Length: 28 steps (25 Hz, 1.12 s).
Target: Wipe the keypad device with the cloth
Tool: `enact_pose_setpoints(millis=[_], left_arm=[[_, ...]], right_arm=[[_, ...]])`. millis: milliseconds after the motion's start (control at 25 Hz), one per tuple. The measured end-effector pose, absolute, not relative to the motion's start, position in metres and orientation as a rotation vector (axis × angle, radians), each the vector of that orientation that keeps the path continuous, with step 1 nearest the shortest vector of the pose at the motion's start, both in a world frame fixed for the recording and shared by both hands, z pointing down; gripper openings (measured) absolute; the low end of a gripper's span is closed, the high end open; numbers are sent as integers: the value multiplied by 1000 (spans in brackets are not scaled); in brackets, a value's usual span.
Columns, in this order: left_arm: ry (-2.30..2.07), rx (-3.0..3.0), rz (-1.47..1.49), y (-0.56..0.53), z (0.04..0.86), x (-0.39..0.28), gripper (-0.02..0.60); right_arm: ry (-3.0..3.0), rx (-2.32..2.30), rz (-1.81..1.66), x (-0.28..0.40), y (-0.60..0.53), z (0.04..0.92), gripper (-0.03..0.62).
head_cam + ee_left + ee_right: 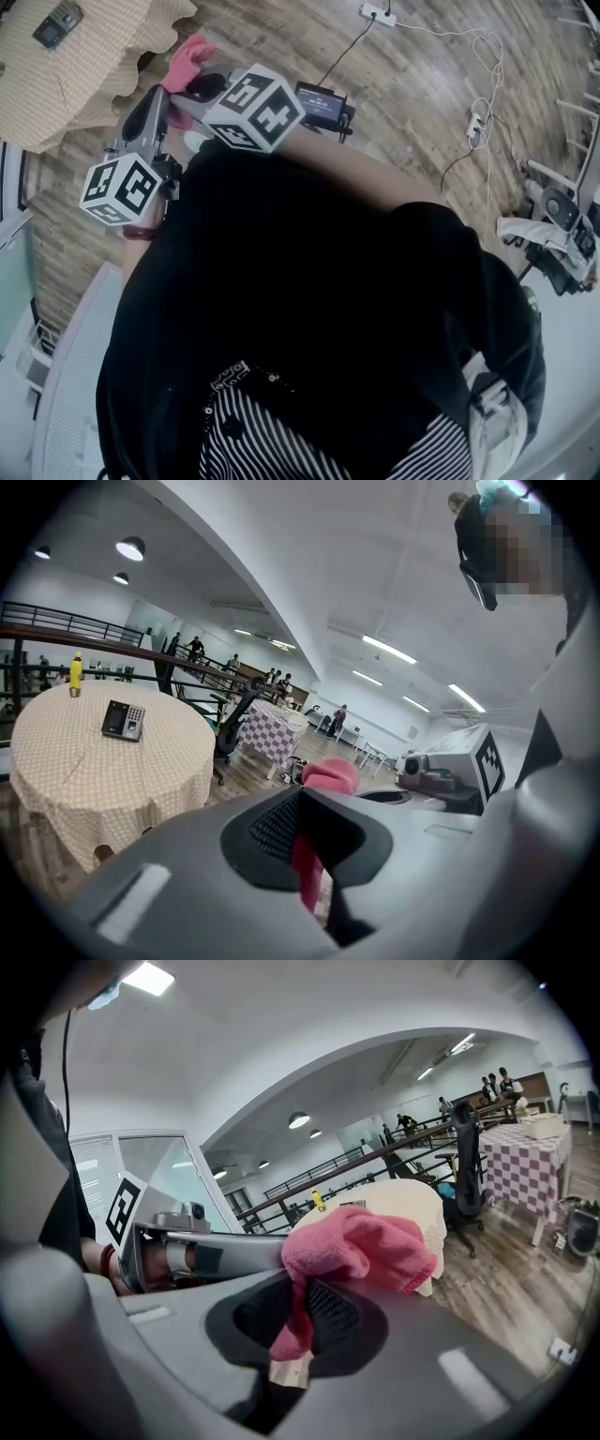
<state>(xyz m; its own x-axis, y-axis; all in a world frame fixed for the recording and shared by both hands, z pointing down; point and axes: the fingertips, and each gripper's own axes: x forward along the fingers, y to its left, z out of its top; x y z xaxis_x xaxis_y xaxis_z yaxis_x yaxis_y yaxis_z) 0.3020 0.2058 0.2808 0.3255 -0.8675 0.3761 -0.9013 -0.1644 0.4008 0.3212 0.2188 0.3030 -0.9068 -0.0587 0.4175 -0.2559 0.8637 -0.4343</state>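
The keypad device (123, 720) lies flat on a round table (84, 761) under a beige cloth, well ahead of me; in the head view the device (58, 23) is at the top left. A pink cloth (361, 1246) is bunched at both gripper tips. My right gripper (300, 1321) is shut on it, a fold hanging between the pads. My left gripper (305, 846) also has a pink strip (307, 878) pinched in its jaws, with the lump of the cloth (330, 774) above. In the head view both grippers, left (169, 89) and right (204, 86), meet at the cloth (187, 56).
A yellow bottle (75, 672) stands at the round table's far side. A black office chair (234, 726) and a checkered table (272, 735) stand beyond. Power strips and cables (476, 122) lie on the wood floor; equipment (558, 211) sits at the right.
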Motion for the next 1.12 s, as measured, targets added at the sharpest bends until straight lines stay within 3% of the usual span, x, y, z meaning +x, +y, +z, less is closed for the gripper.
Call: enact_pose_setpoints(millis=[800, 1120], left_arm=[[-1653, 1996, -13, 286, 277, 33, 3], [-1650, 1970, -41, 295, 299, -44, 2]], right_arm=[[-2625, 120, 503, 54, 297, 296, 41], [-2591, 84, 491, -22, 307, 317, 43]])
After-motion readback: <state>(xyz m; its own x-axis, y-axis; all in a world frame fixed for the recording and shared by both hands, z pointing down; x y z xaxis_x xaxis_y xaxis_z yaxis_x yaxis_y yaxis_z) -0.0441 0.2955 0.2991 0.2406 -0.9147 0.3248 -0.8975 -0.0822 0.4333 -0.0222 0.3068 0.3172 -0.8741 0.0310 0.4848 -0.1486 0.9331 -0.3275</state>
